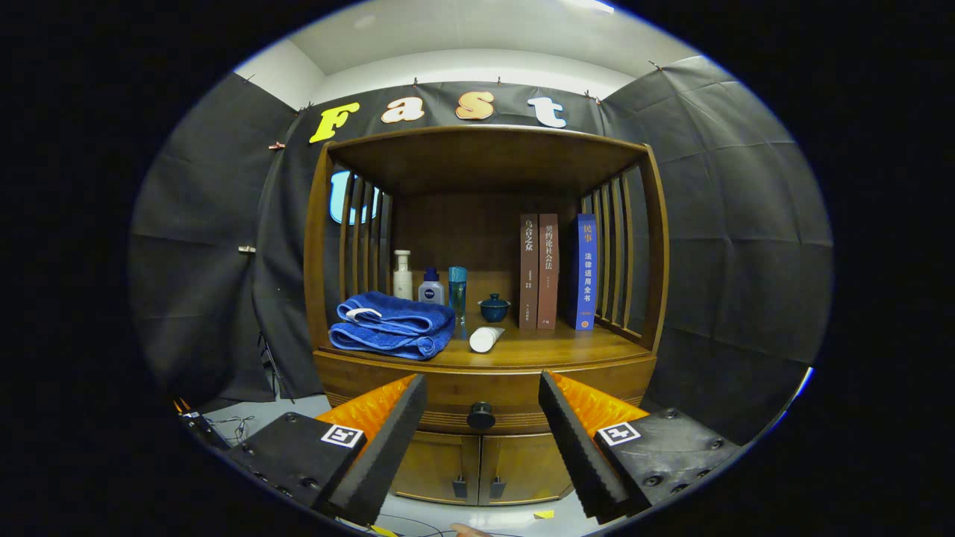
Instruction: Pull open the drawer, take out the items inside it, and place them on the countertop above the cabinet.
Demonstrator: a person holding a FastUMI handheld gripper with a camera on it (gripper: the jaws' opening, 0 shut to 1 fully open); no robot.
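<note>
Jaws stand spread wide, gripping nothing, aimed level at the front of a wooden cabinet. Drawer is shut, its face flush under the bench. Its dark round knob sits dead centre in the gap between the two fingers, beyond the tips and apart from both; no contact visible. That is the relation that counts: knob lies straight ahead along the fingers' line, neither left nor right of it, so a straight push forward would likely bring the fingers either side of it. Knob is round, no long axis to match; the drawer front runs crosswise to the fingers, so a pull would run straight back the way the jaws point. Drawer contents hidden behind the closed face. Bench already carries a folded blue towel, three bottles behind it, a white tube lying on its side near the front edge, a small lidded cup and three upright books. Whether any of these came from the drawer cannot be told: a shut drawer with goods above fits a drawer yet to be emptied, or one emptied and closed again. Two lower doors sit shut below the drawer.
</note>
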